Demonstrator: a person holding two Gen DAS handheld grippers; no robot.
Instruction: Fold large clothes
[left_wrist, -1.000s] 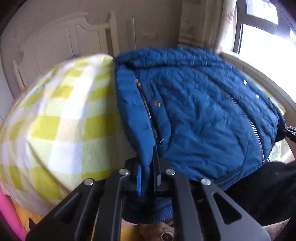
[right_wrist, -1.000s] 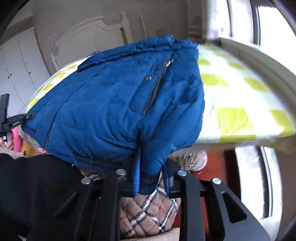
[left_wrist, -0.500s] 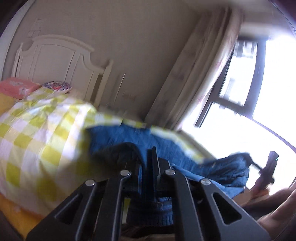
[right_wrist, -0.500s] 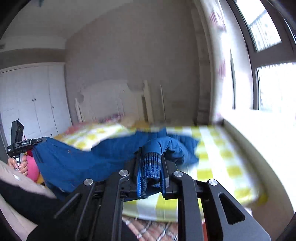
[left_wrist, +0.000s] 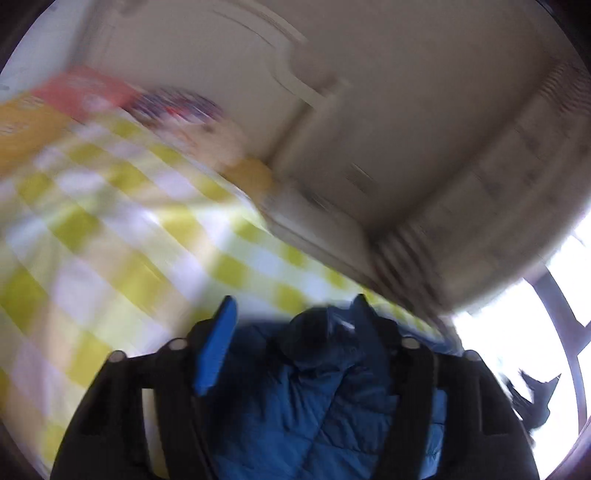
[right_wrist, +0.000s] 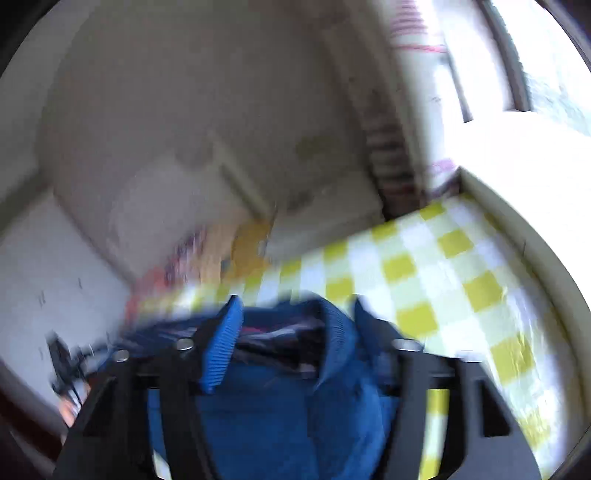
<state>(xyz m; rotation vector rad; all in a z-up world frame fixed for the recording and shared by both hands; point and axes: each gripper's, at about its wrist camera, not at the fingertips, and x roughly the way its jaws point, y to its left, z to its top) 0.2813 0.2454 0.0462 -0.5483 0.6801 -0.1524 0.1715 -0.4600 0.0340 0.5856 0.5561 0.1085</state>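
The jacket (left_wrist: 317, 398), blue and quilted, fills the lower middle of my left wrist view and lies on the bed's yellow-checked sheet (left_wrist: 110, 236). My left gripper (left_wrist: 293, 314) stands with its fingers spread; its jaws have just been opening, and the jacket sits between them with neither pad pressing on it. The blue pad on the left finger (left_wrist: 216, 347) is clear of the cloth. Behind, I see a blurred white headboard (left_wrist: 280, 74), a curtain (left_wrist: 517, 166) and, at the far right edge, a dark shape I cannot make out.

From my right wrist view the jacket (right_wrist: 280, 417) again lies between spread fingers, its knitted collar (right_wrist: 340, 339) bunched near the right one. My right gripper (right_wrist: 295, 306) has just been opening too and grips nothing. The checked sheet (right_wrist: 436, 280) stretches right toward a bright window (right_wrist: 535, 55). At the left edge I see the other gripper (right_wrist: 61, 363), blurred.
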